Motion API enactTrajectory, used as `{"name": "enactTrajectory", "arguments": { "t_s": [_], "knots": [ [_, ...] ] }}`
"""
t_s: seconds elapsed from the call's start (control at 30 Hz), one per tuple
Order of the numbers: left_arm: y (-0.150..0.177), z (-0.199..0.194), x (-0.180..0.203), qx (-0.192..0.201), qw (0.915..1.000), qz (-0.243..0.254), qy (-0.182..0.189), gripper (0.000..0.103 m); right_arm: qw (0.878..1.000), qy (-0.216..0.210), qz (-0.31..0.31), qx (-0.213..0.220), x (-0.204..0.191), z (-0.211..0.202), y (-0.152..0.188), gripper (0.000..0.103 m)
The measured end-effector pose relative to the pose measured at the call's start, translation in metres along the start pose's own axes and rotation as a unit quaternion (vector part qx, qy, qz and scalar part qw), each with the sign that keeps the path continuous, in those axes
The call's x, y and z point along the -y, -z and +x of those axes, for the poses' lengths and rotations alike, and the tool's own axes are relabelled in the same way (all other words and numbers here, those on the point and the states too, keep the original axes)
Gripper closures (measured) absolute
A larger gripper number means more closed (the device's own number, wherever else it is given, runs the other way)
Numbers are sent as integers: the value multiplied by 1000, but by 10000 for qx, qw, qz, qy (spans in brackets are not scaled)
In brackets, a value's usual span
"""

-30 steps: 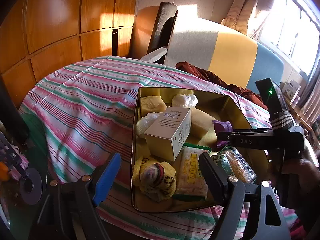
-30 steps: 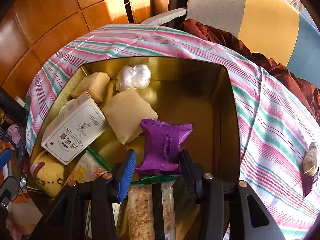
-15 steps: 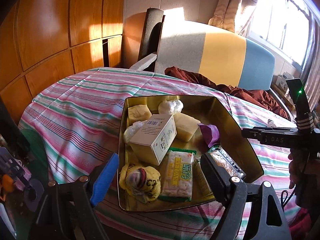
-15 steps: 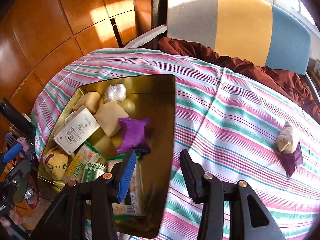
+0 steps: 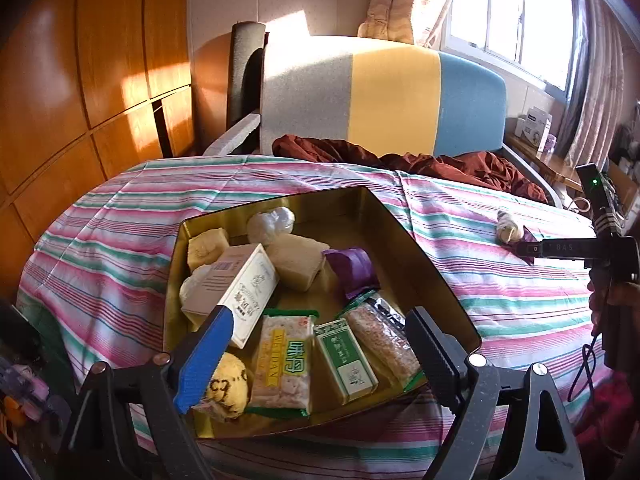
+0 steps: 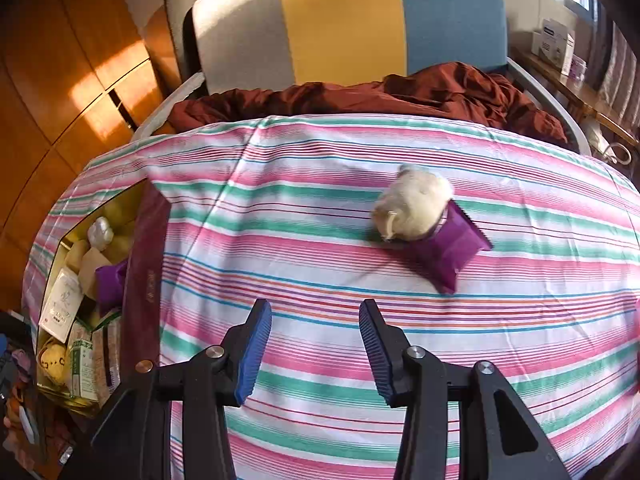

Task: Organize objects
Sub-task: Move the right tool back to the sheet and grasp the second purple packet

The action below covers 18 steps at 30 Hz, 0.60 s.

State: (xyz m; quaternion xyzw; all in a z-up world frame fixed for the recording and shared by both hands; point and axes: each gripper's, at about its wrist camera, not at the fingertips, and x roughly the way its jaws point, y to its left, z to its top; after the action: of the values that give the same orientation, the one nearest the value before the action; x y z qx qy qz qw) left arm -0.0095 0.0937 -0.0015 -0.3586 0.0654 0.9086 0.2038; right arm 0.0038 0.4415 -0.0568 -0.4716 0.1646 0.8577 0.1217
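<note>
A gold tin (image 5: 420,256) on the striped tablecloth holds several snacks: a white box (image 5: 236,288), a purple packet (image 5: 352,268), green packets and pale buns. My left gripper (image 5: 316,352) is open and empty above the tin's near edge. My right gripper (image 6: 316,348) is open and empty over the cloth. Ahead of it lie a cream wrapped bun (image 6: 412,208) and a second purple packet (image 6: 452,248), touching each other. The tin shows at the left of the right wrist view (image 6: 144,280). The right gripper also shows in the left wrist view (image 5: 532,250), close to the bun (image 5: 508,232).
A striped sofa (image 5: 380,96) with a dark red cloth (image 6: 360,96) stands behind the table. Wooden panels (image 5: 80,80) line the left wall. A shelf with boxes (image 6: 556,44) is at the far right. Clutter (image 5: 24,384) lies below the table's left edge.
My right gripper let go of the purple packet in the tin, pulled out and swung right over the cloth towards the bun and second packet. My left gripper drew back and up.
</note>
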Motion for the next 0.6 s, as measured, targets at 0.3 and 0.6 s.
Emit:
{"name": "enactTrajectory", "arguments": {
  "t_s": [0.3, 0.6],
  "knots": [
    [-7, 14, 40, -145, 9985, 366, 375, 10, 9977, 360, 573, -32, 70, 6, -11, 53],
    [-6, 25, 56, -296, 9971, 492, 509, 9, 9974, 590, 249, -316, 82, 36, -31, 34]
  ]
}}
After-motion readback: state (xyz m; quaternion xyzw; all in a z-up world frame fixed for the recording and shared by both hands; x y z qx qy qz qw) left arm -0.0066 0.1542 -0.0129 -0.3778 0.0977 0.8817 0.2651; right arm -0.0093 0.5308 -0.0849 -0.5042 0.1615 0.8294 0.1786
